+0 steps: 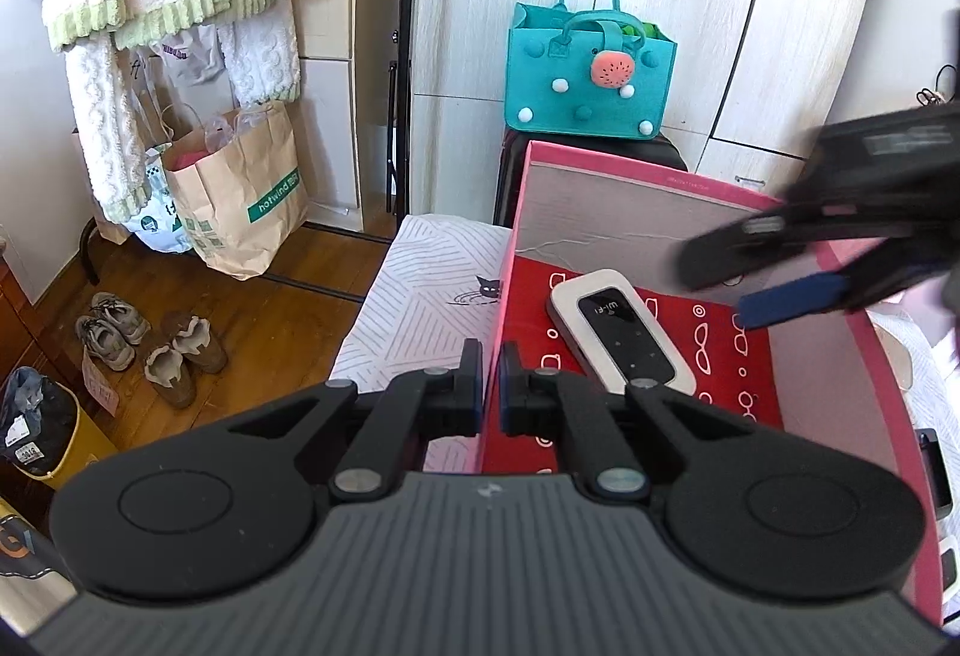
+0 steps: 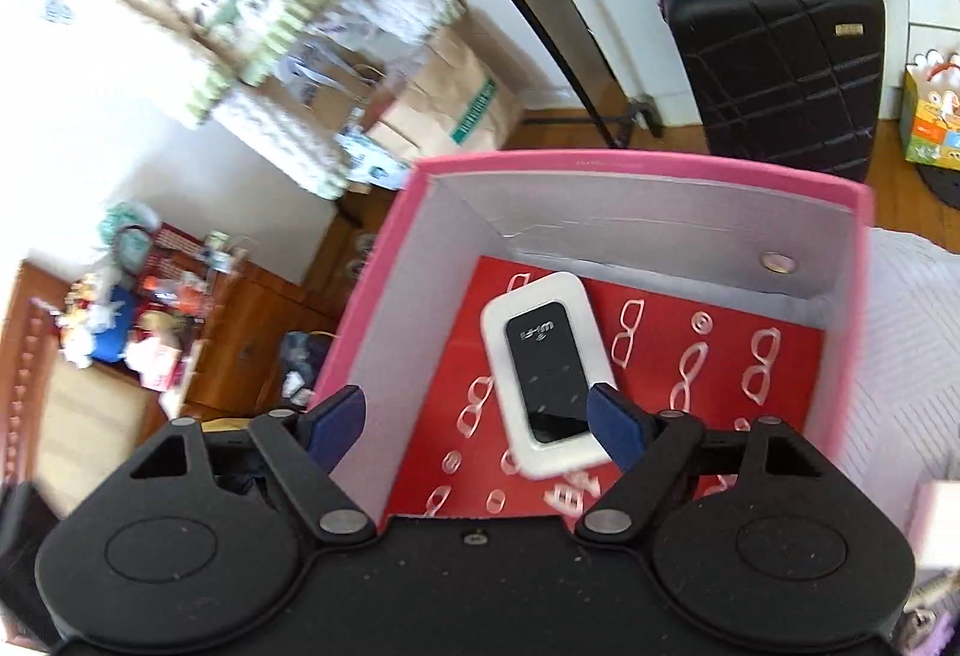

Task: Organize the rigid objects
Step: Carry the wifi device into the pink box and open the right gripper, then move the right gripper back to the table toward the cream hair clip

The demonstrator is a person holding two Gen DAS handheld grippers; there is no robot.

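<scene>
We see a patterned bedsheet above wooden floor. On it our pink box holds a Wi-Fi router. Our left gripper pinches the box wall; the right gripper is spread.

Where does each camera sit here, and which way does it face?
Left wrist: on the left tool, nearly shut at the pink box wall; the right tool shows at right.
Right wrist: on the right tool, open, looking down into the pink box.
Shared: the Wi-Fi router, teal bag.
</scene>
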